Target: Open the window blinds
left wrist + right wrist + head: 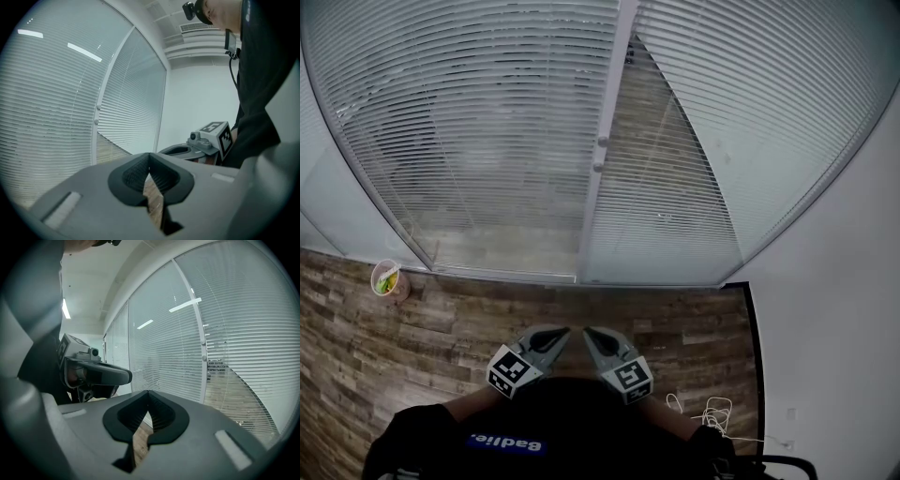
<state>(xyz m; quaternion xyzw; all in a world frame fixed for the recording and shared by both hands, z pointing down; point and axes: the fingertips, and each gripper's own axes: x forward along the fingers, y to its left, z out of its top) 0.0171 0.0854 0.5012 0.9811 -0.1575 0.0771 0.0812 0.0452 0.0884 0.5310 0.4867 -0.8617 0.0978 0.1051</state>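
Wood-plank floor (441,328) runs up to a glass wall w/ two panels of white blinds, the left blind (487,122) and the right blind (750,131), split by a white upright post (591,211). Both blinds hang shut across the glass, straight ahead of the person and well apart from the grippers. Slats run side to side, while the post and its two small knobs (600,154) run vertical. The right blind sits skewed: a wedge beside the post shows floor beyond.

The left gripper (561,332) and right gripper (589,332) are held close to the body, tips near each other, aimed roughly level at the window. Both jaws are closed, pads meeting, nothing between them (each gripper view shows only floor through the slit).

Neither hand is clearly nearer. The post lies just about dead centre, so either could reach; I'd guess the knobs are the control, but can't confirm. Task looks not yet started.
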